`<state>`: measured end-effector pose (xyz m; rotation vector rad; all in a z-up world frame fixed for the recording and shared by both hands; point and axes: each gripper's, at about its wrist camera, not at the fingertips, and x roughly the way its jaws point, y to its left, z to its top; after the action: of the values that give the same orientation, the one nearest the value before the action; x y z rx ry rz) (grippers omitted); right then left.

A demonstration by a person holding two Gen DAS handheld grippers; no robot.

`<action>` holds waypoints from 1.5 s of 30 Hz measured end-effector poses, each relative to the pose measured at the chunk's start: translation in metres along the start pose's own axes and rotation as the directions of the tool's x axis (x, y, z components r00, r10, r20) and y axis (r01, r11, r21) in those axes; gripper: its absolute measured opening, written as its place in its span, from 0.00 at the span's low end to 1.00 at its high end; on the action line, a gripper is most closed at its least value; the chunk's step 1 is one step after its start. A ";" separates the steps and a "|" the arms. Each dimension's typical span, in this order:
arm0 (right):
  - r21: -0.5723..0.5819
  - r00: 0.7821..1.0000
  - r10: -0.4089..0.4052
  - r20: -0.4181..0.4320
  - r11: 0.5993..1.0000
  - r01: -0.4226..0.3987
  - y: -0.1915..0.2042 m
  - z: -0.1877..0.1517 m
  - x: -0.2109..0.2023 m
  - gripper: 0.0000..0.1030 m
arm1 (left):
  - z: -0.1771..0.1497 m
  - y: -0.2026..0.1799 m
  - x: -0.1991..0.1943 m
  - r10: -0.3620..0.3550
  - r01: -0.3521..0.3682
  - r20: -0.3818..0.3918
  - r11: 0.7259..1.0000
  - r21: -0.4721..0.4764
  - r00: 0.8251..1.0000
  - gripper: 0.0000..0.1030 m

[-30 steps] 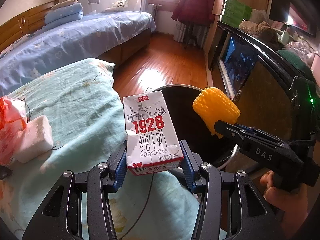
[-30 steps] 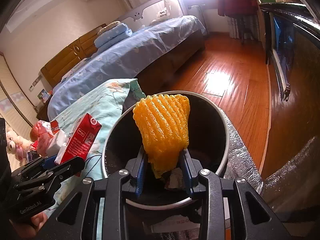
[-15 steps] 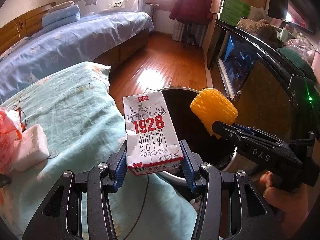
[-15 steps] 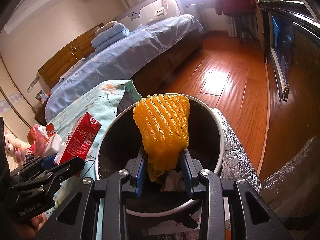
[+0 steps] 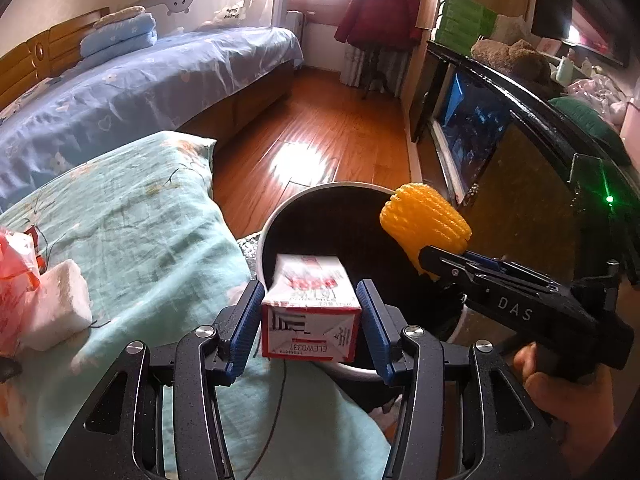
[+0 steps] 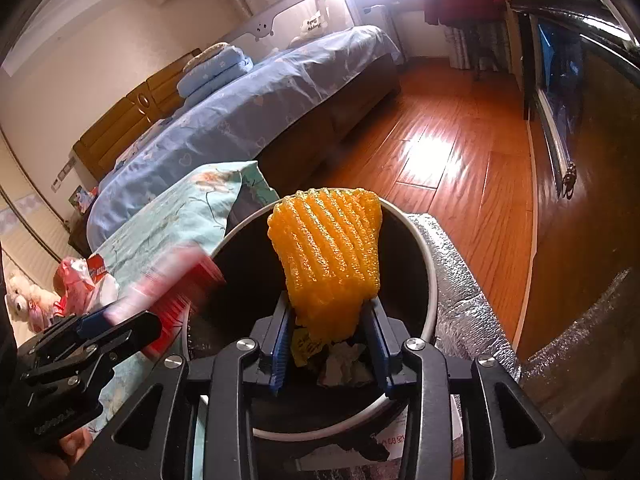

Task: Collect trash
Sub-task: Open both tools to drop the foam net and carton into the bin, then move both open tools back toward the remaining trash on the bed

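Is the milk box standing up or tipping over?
Tipping over. The milk box leans forward toward the trash bin, its bottom face turned to the camera, and it looks blurred.

We saw the bin [image 5: 320, 194] standing on the floor [image 5: 320, 128] just right of the cushion [image 5: 120, 220], with the bed [image 5: 140, 80] behind both. The foam block [image 5: 56, 310] lay on the cushion at its left, touching a crumpled bag [image 5: 12, 276]. The milk carton [image 5: 310, 306] and foam net [image 5: 426, 220] were over the bin's mouth, carton left.
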<state>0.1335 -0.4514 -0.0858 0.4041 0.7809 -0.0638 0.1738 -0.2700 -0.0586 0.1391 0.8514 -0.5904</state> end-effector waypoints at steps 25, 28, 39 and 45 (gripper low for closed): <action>-0.050 0.992 0.122 0.012 0.991 -0.121 0.076 -0.034 -0.015 0.83 | -0.082 0.097 -0.083 0.153 -0.138 0.046 0.962 -0.237 0.987 0.66; -0.071 0.989 0.145 -0.003 0.987 -0.145 0.094 -0.040 -0.013 0.83 | -0.093 0.114 -0.093 0.179 -0.159 0.049 0.949 -0.273 0.983 0.66; -0.180 0.978 0.200 -0.063 0.961 -0.208 0.156 -0.059 -0.002 0.83 | -0.126 0.164 -0.116 0.259 -0.228 0.032 0.898 -0.376 0.965 0.67; -0.231 0.971 0.216 -0.099 0.944 -0.234 0.185 -0.068 0.009 0.83 | -0.138 0.185 -0.125 0.294 -0.259 0.021 0.872 -0.414 0.956 0.67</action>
<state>0.1317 -0.2547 -0.0743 0.2627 0.7988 0.2599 0.1182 -0.0143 -0.0783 -0.1439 0.8380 -0.1379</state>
